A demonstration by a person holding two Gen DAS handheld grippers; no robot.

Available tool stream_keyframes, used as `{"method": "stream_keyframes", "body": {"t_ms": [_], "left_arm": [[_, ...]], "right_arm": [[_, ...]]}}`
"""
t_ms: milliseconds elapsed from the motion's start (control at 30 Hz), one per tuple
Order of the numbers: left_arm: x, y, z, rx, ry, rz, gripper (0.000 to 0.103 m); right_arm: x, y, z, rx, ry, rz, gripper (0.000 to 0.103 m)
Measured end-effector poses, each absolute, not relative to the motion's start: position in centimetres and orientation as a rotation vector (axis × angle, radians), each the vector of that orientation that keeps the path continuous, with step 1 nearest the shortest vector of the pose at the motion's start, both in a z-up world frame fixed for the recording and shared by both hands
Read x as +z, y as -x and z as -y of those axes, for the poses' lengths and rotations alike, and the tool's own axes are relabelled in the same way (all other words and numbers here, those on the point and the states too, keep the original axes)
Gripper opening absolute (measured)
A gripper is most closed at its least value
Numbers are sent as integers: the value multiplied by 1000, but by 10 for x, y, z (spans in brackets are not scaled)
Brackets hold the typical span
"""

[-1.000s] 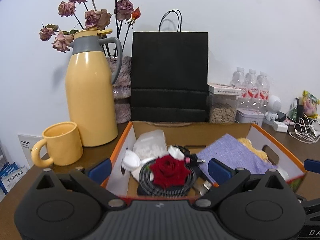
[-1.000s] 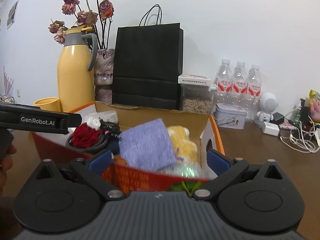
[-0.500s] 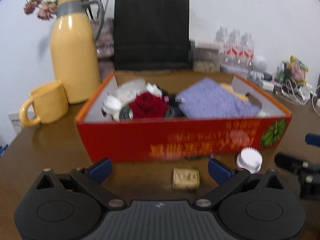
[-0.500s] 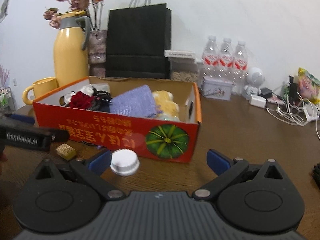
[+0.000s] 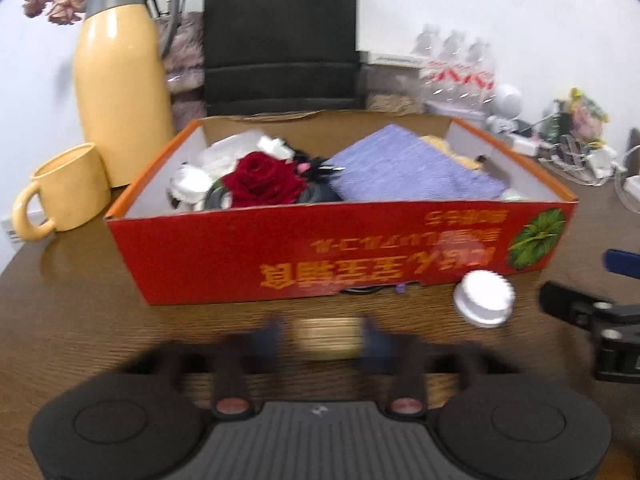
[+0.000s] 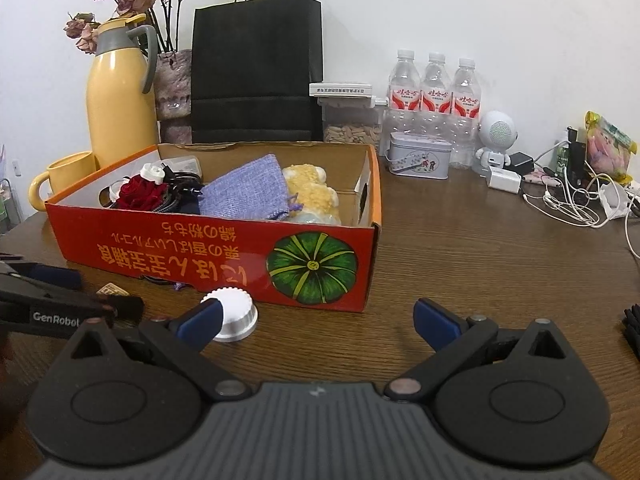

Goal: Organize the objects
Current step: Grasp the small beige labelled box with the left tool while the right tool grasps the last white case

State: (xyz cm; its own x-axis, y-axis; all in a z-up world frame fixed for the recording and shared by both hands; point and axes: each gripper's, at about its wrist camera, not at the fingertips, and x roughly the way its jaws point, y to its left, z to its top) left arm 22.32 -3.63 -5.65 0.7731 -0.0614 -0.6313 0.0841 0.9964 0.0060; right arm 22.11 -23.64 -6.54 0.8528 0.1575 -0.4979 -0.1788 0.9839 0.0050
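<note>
A red cardboard box (image 5: 340,256) (image 6: 224,256) sits on the brown table and holds a red rose (image 5: 262,180), a purple pouch (image 6: 246,190) and a yellow plush toy (image 6: 310,188). My left gripper (image 5: 326,338) is blurred, its fingers close on either side of a small tan block (image 5: 326,338) in front of the box; the block also shows in the right wrist view (image 6: 112,290). A white cap (image 6: 234,316) (image 5: 484,298) lies by the box. My right gripper (image 6: 316,318) is open, its left finger right beside the cap.
A yellow thermos (image 6: 120,100), a yellow mug (image 6: 66,176), a black paper bag (image 6: 256,72), water bottles (image 6: 434,100), a tin (image 6: 418,156), a white robot toy (image 6: 496,140) and tangled cables (image 6: 572,200) stand behind and to the right of the box.
Both grippers pulled back from over the box and came down to the table in front of it. The left gripper's fingers closed in around the tan block. The right stayed open.
</note>
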Motion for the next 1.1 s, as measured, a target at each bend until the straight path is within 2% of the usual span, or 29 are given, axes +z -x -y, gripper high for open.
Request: {"method": "stream_keyframes", "body": {"t_ms": [300,667,733,800,867,900,933,1100], "left_arm": [[-39,-214,28,-67,-11,-605,29],[-29,-208,17,-47,27,-575,29],[-28,-206,16,-44,33,-571,29],[-28,-205,16,-41,33,-567,29],[-27,-205,16,-43,35,-564,29],[-27,-204,15,-45,36,-562,29],[-27,-203,15,-46,37,-561,29],[-27,-203,13,-46,45,-562,29]], "right_arm": [[-67,-221,234,201,18,-500,103],[-72,-234,196,255,61,-578,103],[-74,-238,189,246,77,-599,95],[-77,-243,186,242,64,-628,77],[-80,-248,185,239,49,-656,64],[-79,-247,184,232,49,-649,49],[-79,-247,183,238,49,-645,40],[-76,-238,178,267,55,-608,41]]}}
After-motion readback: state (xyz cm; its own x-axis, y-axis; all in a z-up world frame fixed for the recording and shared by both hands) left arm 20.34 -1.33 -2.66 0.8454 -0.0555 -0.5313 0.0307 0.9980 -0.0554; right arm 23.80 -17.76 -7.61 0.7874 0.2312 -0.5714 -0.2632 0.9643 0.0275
